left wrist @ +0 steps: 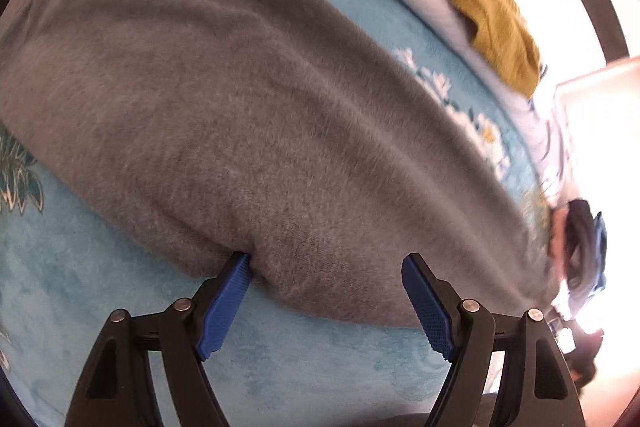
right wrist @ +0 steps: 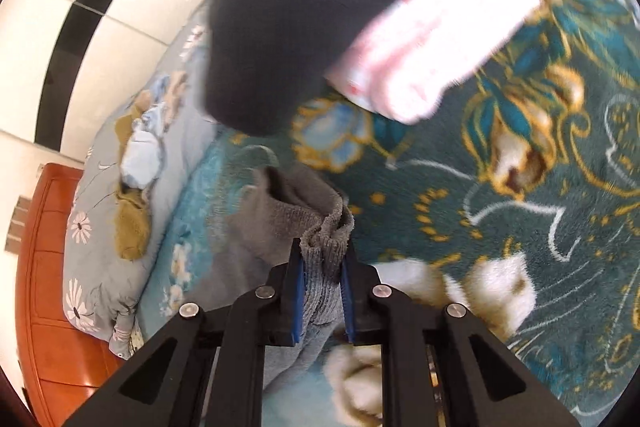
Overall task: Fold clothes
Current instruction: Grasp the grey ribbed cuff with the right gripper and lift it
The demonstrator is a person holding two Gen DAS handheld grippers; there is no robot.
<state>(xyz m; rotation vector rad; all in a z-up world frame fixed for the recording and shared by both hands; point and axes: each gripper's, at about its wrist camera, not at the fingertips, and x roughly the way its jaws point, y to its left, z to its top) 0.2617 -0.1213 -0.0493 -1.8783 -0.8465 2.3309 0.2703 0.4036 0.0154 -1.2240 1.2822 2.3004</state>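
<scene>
Grey sweater [left wrist: 248,107]: soft, limp knit; my right tongs [right wrist: 323,267] clamp its ribbed cuff, left tongs [left wrist: 326,259] gape at its edge.

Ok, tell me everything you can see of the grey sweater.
The grey sweater is a soft, fuzzy knit that lies spread across the teal floral blanket. Its body looks smooth, with shallow lengthwise creases. The open left tongs straddle its near edge, one pad touching the fabric. In the right wrist view, the right tongs are shut on a ribbed end, which is bunched up and lifted off the blanket.
</scene>
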